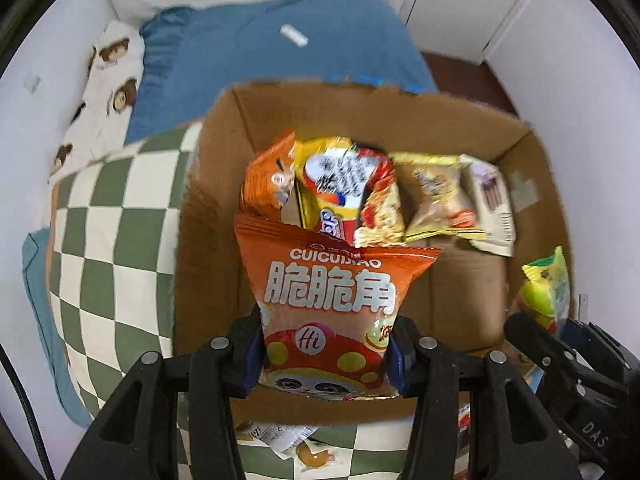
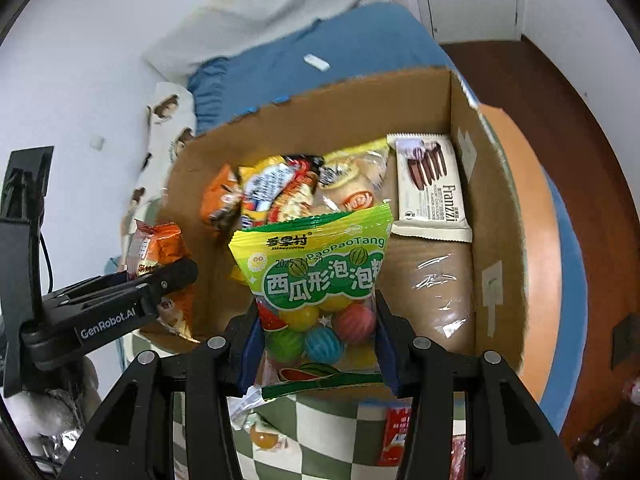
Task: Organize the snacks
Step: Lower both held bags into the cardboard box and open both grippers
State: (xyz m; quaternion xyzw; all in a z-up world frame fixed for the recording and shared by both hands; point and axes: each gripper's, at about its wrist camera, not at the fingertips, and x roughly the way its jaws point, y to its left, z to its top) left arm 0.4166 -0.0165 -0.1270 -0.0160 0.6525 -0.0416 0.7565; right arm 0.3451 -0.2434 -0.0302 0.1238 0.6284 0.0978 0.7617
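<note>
Bed, cardboard box [image 1: 224, 184] centre frame: several packs in; hand-held grippers pinching chips bag [image 1: 332, 304] and gum bag [image 2: 320, 292], loose snacks left.

A blue sheet [image 1: 248, 36] covers the bed. On it lies a small white object [image 1: 294, 35]; a checked blanket [image 1: 116, 216] and bear-print pillow [image 1: 108, 92] lie beside it.
</note>
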